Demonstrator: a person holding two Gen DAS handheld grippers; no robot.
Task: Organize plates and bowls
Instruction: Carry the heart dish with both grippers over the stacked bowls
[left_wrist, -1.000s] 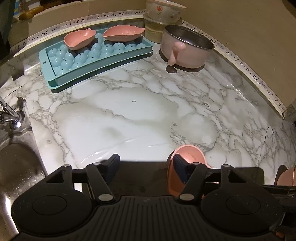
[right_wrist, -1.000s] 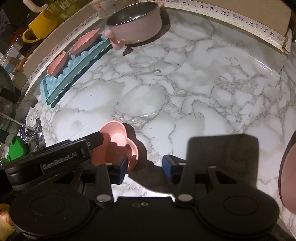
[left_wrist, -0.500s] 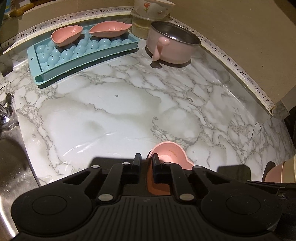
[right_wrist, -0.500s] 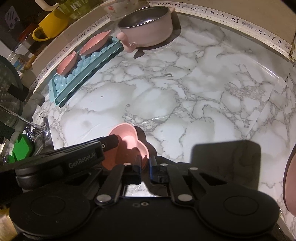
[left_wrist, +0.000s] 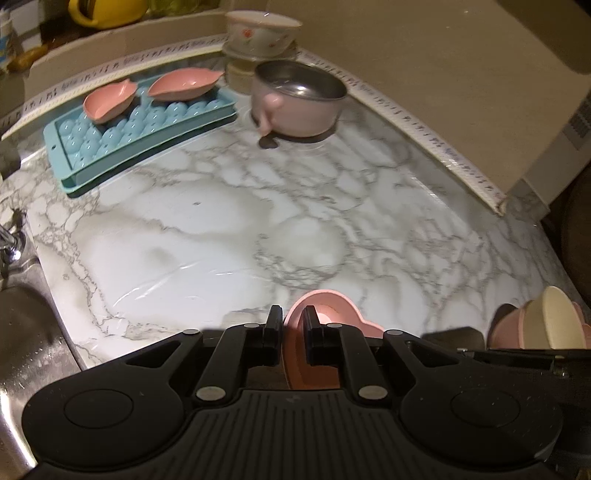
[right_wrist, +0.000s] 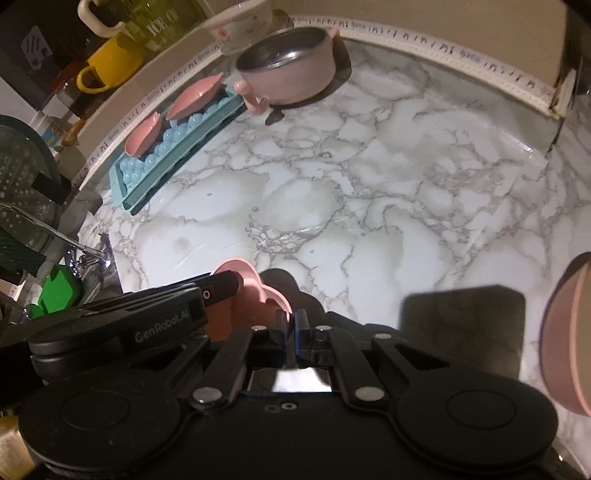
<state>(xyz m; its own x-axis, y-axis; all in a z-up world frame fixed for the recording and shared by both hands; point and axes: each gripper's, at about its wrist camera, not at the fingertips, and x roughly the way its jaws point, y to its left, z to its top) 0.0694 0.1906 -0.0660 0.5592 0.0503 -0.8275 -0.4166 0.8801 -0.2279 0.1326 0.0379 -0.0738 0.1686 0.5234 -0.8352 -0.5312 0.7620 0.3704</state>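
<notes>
- The left tool (left_wrist: 293, 326) is clamped on the rim of a small pink bowl (left_wrist: 325, 321); a second ago its jaws stood wide, with only one finger inside the bowl.
- The right tool (right_wrist: 294, 325) grips the opposite edge of the same pink bowl (right_wrist: 255, 284). Its jaws were apart a second ago and had nearly met half a second ago; now they pinch the rim with almost no gap.
- Both tools therefore hold one bowl between them, near the front edge of the marble worktop (left_wrist: 258, 206).
- More of the back of the scene shows now than before: the yellow mug (left_wrist: 107, 11) on the ledge appears in the left view, where earlier it was out of frame.
- A stack of pink and cream bowls (left_wrist: 543, 321) at the right edge of the left view is clearer now than a second ago, when only a sliver showed.
- Unchanged at the back of the worktop: the blue tray (left_wrist: 140, 125) with two pink leaf-shaped dishes (left_wrist: 110, 99) on it, the pink pot (left_wrist: 299, 99) with its handle toward the camera, and the flowered bowl (left_wrist: 258, 33) behind it.
- The sink (left_wrist: 22, 332) lies at the left, beside the worktop.
- A large pink dish (right_wrist: 565, 332) stays at the right edge of the right view.
</notes>
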